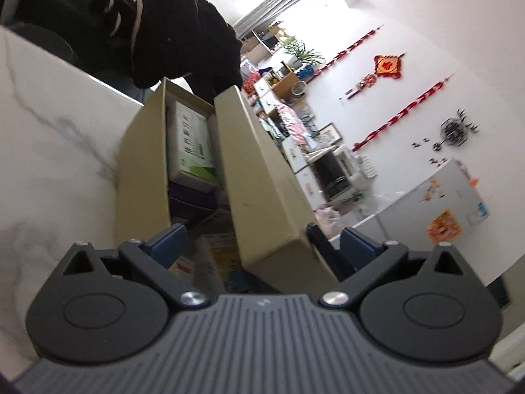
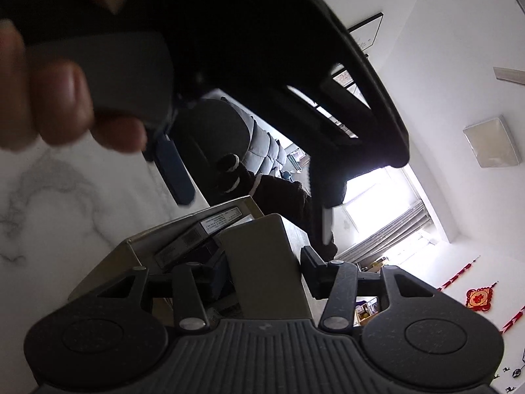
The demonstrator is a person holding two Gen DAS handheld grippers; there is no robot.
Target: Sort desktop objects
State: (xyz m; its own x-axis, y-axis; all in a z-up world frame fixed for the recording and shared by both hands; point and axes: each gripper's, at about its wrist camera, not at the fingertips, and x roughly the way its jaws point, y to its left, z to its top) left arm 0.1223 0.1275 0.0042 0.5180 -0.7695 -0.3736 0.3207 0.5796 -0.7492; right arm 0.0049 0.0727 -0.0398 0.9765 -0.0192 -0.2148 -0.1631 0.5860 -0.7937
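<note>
Marble table (image 1: 49,138), both grippers (image 1: 259,239) (image 2: 262,262) straddling cardboard box (image 1: 256,177) wall, contents half hidden

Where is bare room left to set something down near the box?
Bare marble tabletop lies along the cardboard box's outer side, running to the table edge by the dark coat. Inside the box it is crowded: a green-and-white packet and other items fill it. Both grippers straddle its flap.

The cardboard box (image 1: 262,177) was khaki, and a white-and-green packet (image 1: 190,144) lay inside toward twelve o'clock. The table (image 1: 49,124) at nine o'clock was white marble with grey veins. Gripper pads (image 1: 167,243) were dark blue.
</note>
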